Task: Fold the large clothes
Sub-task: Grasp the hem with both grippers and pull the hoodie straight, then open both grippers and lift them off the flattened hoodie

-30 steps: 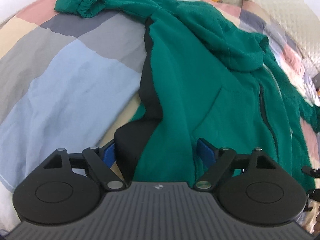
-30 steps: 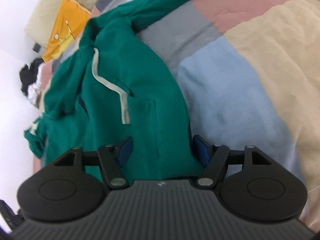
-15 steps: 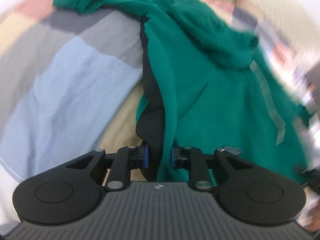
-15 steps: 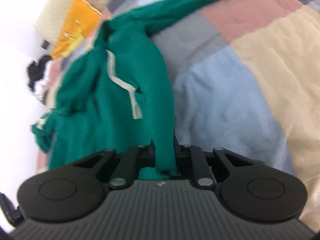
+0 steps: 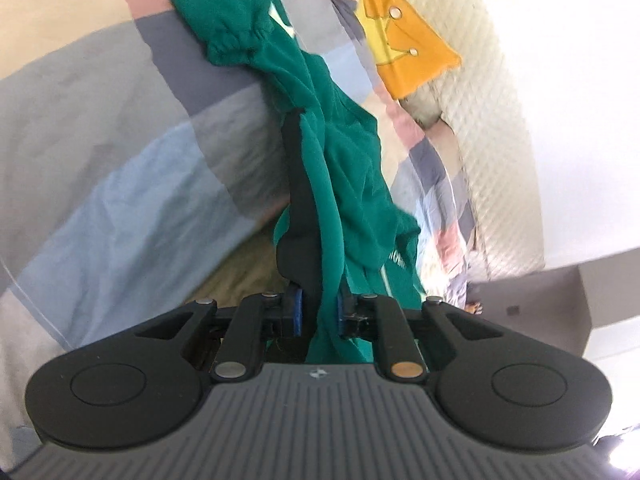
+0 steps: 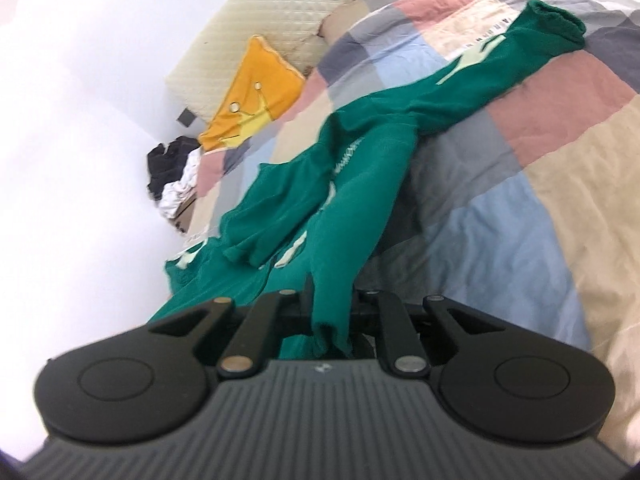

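green hoodie [image 5: 344,184], soft fleece, hangs bunched from both claws over patchwork quilt [image 6: 520,208].

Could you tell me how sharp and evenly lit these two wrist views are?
Left wrist view: the quilt and pillow are smeared by motion blur, the wall at right blown out white. Right wrist view: the green hoodie is slightly soft, the wall at left overexposed. Both bend straight lines at the edges.
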Available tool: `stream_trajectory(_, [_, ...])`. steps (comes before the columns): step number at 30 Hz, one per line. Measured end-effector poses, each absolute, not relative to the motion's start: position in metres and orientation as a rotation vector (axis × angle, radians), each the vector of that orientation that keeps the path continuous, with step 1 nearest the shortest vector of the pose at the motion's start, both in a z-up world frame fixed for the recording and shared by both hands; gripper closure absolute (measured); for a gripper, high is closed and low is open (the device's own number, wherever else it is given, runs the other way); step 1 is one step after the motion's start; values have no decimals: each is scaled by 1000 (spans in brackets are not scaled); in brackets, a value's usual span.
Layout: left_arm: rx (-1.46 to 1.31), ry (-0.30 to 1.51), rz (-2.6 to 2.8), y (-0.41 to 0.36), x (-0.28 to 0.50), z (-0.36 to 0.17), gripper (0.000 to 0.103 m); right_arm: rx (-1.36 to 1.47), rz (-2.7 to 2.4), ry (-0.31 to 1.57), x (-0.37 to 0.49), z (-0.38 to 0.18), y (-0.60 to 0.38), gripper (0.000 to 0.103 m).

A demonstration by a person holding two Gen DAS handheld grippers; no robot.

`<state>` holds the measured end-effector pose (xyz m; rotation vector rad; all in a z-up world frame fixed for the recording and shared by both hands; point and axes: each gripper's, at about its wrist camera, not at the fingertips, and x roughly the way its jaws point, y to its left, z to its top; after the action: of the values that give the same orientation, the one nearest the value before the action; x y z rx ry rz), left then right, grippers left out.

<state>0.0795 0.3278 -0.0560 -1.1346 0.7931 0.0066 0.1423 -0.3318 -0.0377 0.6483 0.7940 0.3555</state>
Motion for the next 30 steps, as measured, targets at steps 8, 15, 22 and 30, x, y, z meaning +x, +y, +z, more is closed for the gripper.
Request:
stream_trajectory(8, [-957,1015,136,339,85,-103,85,424,289,1002,129,-83,-289,89])
stream_trajectory(15, [-781,1139,182,326,102,-126,75,367,235,1088,127,-117,-278,85])
stream_trajectory(22, [-646,1119,172,317,98,-104,38,420,219,1095,120,-107,-282,46])
stream_trajectory(30, [-530,1001,145,299,83,-59,38,352,263,1000,112,-81,-277,37])
